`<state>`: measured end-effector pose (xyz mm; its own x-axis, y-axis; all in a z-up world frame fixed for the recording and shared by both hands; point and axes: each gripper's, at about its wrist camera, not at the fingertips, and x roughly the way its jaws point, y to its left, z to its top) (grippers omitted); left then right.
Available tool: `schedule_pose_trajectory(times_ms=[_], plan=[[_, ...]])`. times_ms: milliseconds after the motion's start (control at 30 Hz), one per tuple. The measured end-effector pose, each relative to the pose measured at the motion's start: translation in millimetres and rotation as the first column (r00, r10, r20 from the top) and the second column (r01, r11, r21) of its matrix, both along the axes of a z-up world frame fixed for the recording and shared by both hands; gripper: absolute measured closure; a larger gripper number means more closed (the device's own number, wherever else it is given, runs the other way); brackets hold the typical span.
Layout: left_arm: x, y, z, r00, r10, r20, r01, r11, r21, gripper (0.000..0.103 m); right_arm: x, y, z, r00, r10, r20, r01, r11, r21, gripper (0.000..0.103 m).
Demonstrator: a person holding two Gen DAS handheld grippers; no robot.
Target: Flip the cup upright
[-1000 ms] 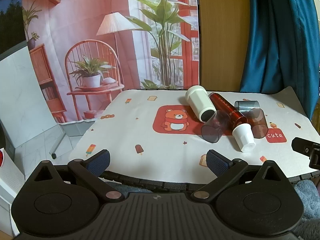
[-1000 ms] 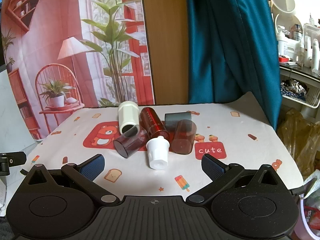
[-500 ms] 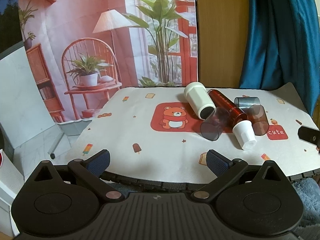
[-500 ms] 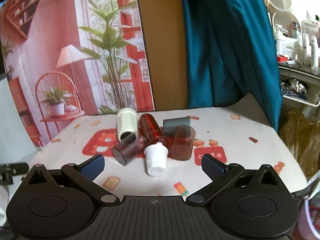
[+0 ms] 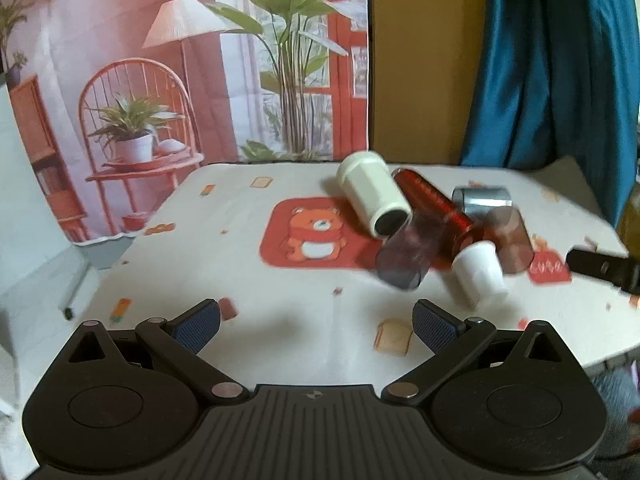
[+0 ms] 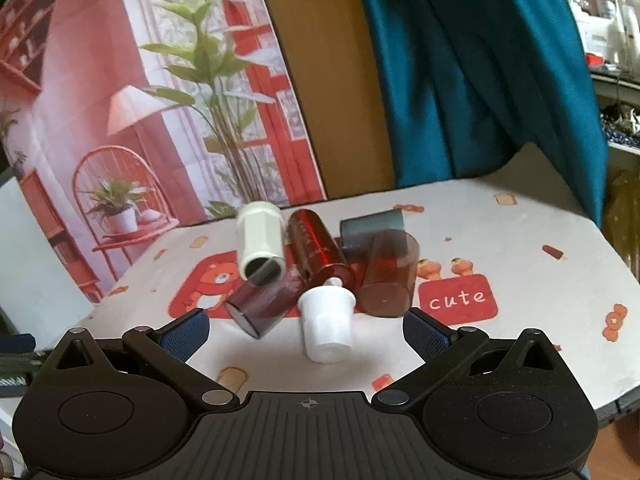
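Left wrist view: the left gripper (image 5: 316, 322) has its jaws spread wide with nothing between them, low over the near part of the table (image 5: 280, 312). A cluster of 6 cups lies right of the bear patch (image 5: 316, 232): a cream cup (image 5: 370, 190) on its side with its mouth toward the camera, a red cup (image 5: 434, 204), a grey cup (image 5: 482, 198), a brown see-through cup (image 5: 510, 240), a dark purple cup (image 5: 412, 254) and a small white cup (image 5: 480, 274). This view is blurred.

Right wrist view: the right gripper (image 6: 306, 330) also has its jaws spread and empty. The small white cup (image 6: 326, 326) lies between its fingertips (image 6: 426, 334), just beyond them, touching the red cup (image 6: 316, 248). The dark purple cup (image 6: 262, 300) lies on its side to the left, the brown see-through cup (image 6: 388, 274) to the right, beside the "cute" patch (image 6: 458, 300).
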<state>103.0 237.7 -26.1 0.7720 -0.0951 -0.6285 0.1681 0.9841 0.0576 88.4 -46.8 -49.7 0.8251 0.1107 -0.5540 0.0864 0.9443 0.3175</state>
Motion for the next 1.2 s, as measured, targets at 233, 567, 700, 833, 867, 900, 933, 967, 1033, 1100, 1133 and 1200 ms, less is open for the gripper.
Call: schedule_pose_trajectory(times_ms=[233, 567, 700, 833, 867, 900, 933, 967, 1033, 1100, 1133, 1200], plan=[[39.3, 0.9, -18.2, 0.998, 0.039, 0.052, -0.036, 0.998, -0.046, 0.000, 28.7, 4.5, -18.0, 0.998, -0.010, -0.055, 0.006, 0.998, -0.066, 0.000], [73.4, -19.2, -45.7, 1.000, 0.003, 0.013, -0.003, 1.000, -0.013, 0.000, 40.4, 9.3, -55.2, 0.995, -0.048, -0.090, 0.035, 0.991, -0.132, 0.000], [76.8, -19.5, -57.6, 1.000, -0.012, -0.024, 0.012, 1.000, -0.019, 0.000, 43.9, 2.5, -66.2, 0.994, -0.040, -0.098, 0.028, 0.992, -0.121, 0.000], [75.9, -18.0, -63.3, 0.999, 0.010, -0.037, -0.010, 1.000, -0.007, 0.000, 49.3, 0.6, -72.4, 0.997, -0.006, -0.074, -0.003, 0.992, -0.123, 0.001], [75.8, -16.5, -64.3, 0.999, 0.018, -0.037, -0.018, 1.000, -0.008, 0.000, 51.9, 1.6, -73.4, 0.998, 0.005, -0.068, -0.014, 0.991, -0.136, 0.002], [76.2, -14.0, -65.8, 0.999, 0.024, -0.041, -0.025, 1.000, -0.014, 0.000, 55.5, 3.4, -74.8, 0.998, 0.019, -0.064, -0.028, 0.988, -0.149, 0.003], [76.4, -12.1, -67.0, 0.998, 0.033, -0.047, -0.034, 0.999, -0.019, 0.000, 58.2, 4.7, -75.9, 0.998, 0.031, -0.062, -0.040, 0.987, -0.154, 0.007], [77.5, -8.8, -69.2, 0.997, 0.045, -0.056, -0.046, 0.999, -0.025, 0.000, 61.4, 6.4, -77.6, 0.997, 0.046, -0.063, -0.055, 0.987, -0.154, 0.010], [78.1, -5.2, -71.9, 0.996, 0.063, -0.071, -0.065, 0.997, -0.030, 0.000, 68.4, 9.9, -81.7, 0.995, 0.071, -0.074, -0.082, 0.985, -0.152, 0.016], [80.0, -0.5, -75.8, 0.993, 0.078, -0.085, -0.081, 0.996, -0.035, 0.000, 73.9, 14.3, -85.1, 0.993, 0.083, -0.082, -0.095, 0.983, -0.160, 0.020], [80.7, 1.0, -77.3, 0.993, 0.083, -0.089, -0.086, 0.996, -0.038, 0.000, 75.4, 16.5, -86.2, 0.993, 0.087, -0.083, -0.100, 0.981, -0.165, 0.021], [82.3, 4.3, -80.5, 0.991, 0.091, -0.103, -0.095, 0.995, -0.040, 0.000, 75.7, 18.7, -87.1, 0.992, 0.091, -0.085, -0.104, 0.980, -0.168, 0.021]])
